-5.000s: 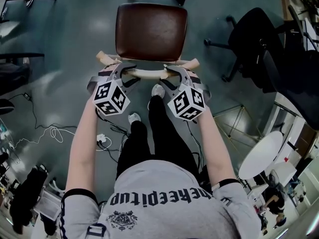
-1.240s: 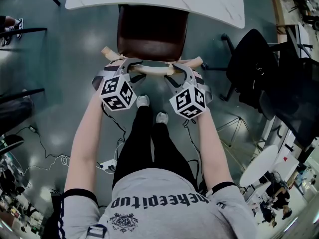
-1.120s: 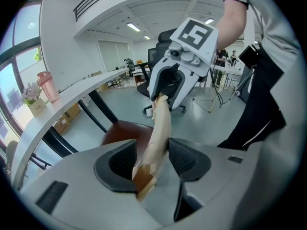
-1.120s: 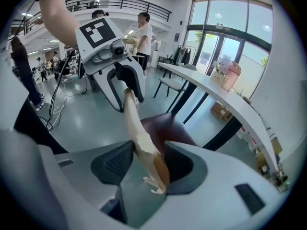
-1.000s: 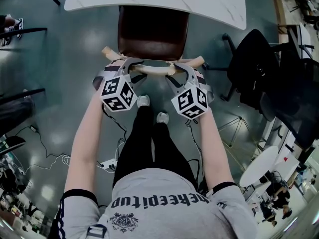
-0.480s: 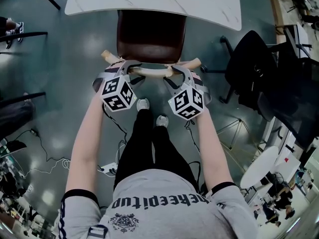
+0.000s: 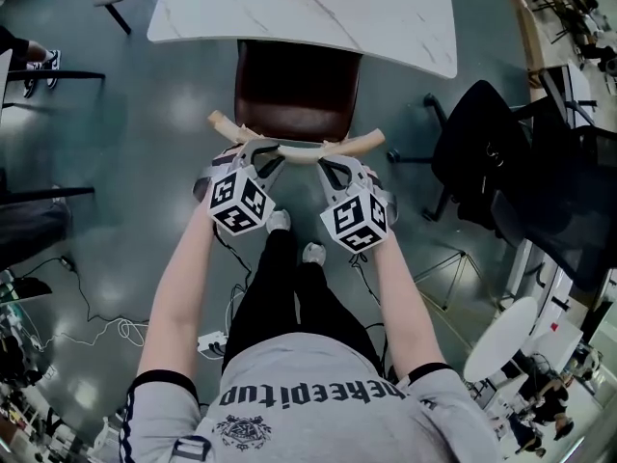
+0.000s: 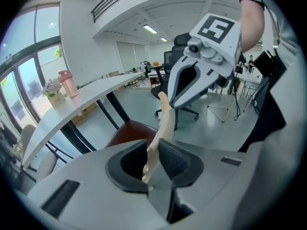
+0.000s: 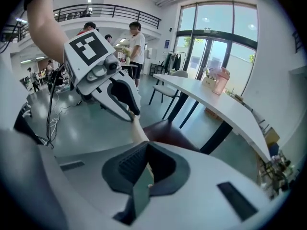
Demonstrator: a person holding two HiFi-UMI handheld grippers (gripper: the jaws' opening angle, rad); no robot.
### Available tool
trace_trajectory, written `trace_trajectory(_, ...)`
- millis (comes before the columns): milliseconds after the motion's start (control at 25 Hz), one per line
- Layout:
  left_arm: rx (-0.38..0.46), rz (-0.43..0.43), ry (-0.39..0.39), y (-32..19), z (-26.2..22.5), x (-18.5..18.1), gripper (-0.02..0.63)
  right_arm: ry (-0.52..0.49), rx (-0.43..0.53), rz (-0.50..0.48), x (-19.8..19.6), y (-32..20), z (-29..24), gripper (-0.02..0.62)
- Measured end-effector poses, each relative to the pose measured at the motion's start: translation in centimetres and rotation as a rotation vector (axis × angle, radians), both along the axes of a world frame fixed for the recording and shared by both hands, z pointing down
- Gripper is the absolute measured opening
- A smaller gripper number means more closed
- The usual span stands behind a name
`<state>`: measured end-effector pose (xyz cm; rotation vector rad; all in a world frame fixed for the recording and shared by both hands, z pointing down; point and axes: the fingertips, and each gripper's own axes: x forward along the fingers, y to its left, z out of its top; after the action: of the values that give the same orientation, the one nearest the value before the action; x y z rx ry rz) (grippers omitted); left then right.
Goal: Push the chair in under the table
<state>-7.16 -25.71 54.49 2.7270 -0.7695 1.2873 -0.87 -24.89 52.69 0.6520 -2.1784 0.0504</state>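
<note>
The chair has a brown seat (image 7: 294, 90) and a pale curved backrest rail (image 7: 299, 152). Its seat's far part lies beneath the white marble table (image 7: 308, 13). My left gripper (image 7: 258, 152) is at the rail's left half. Its jaws are closing, and the rail (image 8: 160, 123) shows in the gap between them without both pads pressing on it. My right gripper (image 7: 333, 167) is at the rail's right half with its jaws shut. In the right gripper view the rail (image 9: 138, 131) runs up to the closed tips of the right gripper (image 9: 144, 164).
A black office chair (image 7: 482, 152) stands to the right, with a round white table (image 7: 506, 331) nearer me. The person's shoes (image 7: 280, 222) are just behind the chair. Cables (image 7: 96, 326) trail on the floor at left. A pink bottle (image 9: 218, 80) stands on the table.
Five seconds ago no table was in view; now the seat is partly under it. Over the last second both grippers came closer together on the rail.
</note>
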Motion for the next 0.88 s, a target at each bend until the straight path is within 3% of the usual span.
trace_trajectory(40,0.009,-0.026,0.021,0.0,-0.5,0.0,0.044,-0.018,-0.014,-0.001,-0.2,0.2,-0.3,0.011)
trace_trajectory(80,0.016,-0.049,0.041,0.0,-1.1,0.0,0.028,-0.037,-0.026,0.001,-0.5,0.3,-0.7,0.011)
trace_trajectory(520,0.068,-0.202,0.307,1.7,-9.5,1.5,0.015,-0.242,-0.008,0.003,-2.4,1.8,-8.3,0.009)
trace_trajectory(880,0.168,-0.277,0.457,3.5,-17.7,2.0,0.015,-0.379,0.056,-0.011,-2.8,3.4,-15.9,0.009)
